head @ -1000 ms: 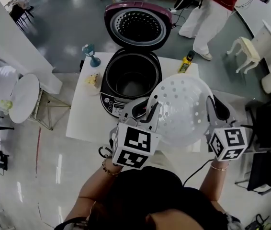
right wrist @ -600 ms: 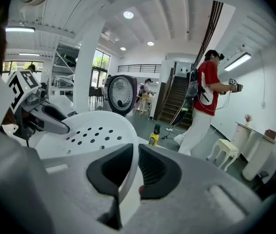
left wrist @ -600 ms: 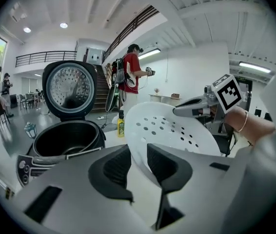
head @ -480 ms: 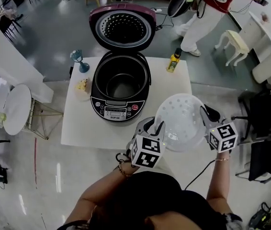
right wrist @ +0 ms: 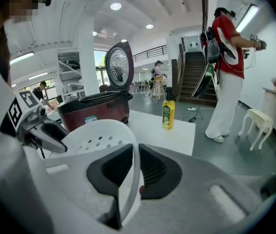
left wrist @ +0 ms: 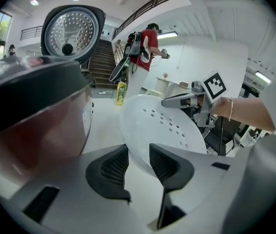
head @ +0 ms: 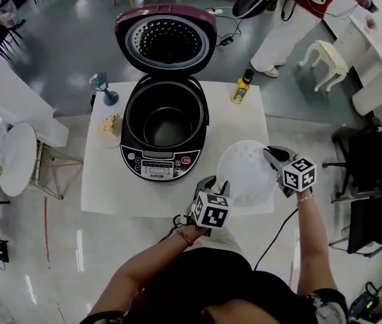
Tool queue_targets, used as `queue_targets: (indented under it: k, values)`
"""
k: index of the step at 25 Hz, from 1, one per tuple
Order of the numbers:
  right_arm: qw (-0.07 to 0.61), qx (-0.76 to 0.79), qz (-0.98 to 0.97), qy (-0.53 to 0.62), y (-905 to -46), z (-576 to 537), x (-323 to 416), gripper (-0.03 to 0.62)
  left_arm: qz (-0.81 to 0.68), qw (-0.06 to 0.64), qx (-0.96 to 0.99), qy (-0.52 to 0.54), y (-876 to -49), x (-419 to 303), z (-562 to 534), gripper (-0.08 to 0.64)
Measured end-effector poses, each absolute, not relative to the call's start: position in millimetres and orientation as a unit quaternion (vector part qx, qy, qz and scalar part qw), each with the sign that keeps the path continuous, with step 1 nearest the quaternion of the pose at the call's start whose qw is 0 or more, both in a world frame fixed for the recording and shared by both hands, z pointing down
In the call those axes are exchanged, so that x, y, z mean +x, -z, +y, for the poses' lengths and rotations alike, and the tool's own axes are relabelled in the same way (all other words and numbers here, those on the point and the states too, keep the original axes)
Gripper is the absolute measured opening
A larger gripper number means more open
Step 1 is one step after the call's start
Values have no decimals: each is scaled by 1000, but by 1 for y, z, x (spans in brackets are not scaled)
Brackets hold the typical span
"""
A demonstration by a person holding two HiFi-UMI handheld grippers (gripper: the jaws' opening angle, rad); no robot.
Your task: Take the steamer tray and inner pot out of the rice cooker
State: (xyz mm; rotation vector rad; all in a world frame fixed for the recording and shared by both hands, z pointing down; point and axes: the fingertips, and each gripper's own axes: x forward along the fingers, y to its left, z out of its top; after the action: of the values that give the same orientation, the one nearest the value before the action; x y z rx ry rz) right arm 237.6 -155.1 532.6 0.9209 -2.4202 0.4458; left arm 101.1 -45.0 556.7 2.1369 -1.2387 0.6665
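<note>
On the white table (head: 106, 174), the rice cooker (head: 166, 155) stands open with its inner pot (head: 167, 125) still inside, and we have lowered the steamer tray (head: 245, 173) to the tabletop at the cooker's front right. Our right gripper (head: 270, 156) stays clamped on the tray's rim. Our left gripper (head: 217, 183) is opening around the opposite edge, so we judge the tray nearly delivered.

Bright, even light; fisheye-warped edges
</note>
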Motion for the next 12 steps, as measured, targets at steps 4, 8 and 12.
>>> queue_targets:
  k: [4,8,12]
  values:
    - [307,315,-884,-158,-555,-195,231,43,-455,352,780,-246,-587,114,-66,138]
    - [341,283,-883,-156,-570,-230,218,43,-471,391,756,-230,-603,114,-89,138]
    - [348,254,-888,-159,-576,-266,204,44,-489,422,733,-211,-608,112,-116,130]
